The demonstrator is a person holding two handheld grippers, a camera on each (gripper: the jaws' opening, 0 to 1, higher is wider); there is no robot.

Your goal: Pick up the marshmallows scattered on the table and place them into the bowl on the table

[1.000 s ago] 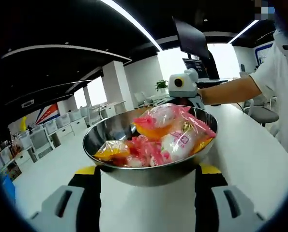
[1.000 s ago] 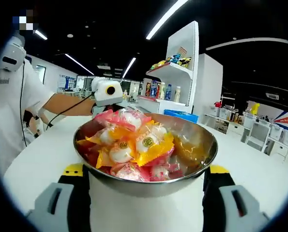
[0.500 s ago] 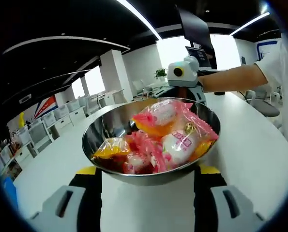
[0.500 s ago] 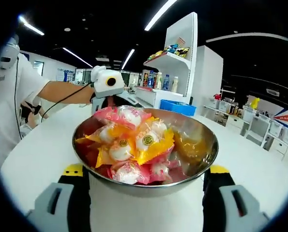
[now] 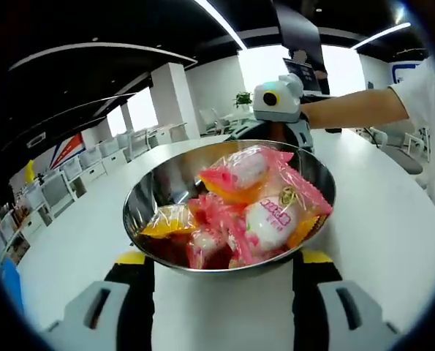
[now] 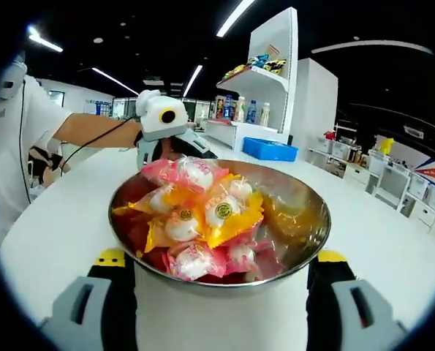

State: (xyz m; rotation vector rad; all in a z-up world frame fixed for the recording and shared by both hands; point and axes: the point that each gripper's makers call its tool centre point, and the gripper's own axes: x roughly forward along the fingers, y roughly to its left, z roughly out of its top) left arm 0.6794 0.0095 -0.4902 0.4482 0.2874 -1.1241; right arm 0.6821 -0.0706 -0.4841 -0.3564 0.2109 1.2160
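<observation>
Bowl (image 5: 156,191) w/ marshmallows (image 5: 255,205) between open left gripper (image 5: 224,311) jaws.

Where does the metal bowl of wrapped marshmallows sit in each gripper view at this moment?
Left gripper view: the bowl sits centre frame, just above the left tongs.
Right gripper view: the bowl sits centre frame, just above the right tongs.
Shared landmark: the heap of pink and orange wrapped marshmallows inside it.
</observation>
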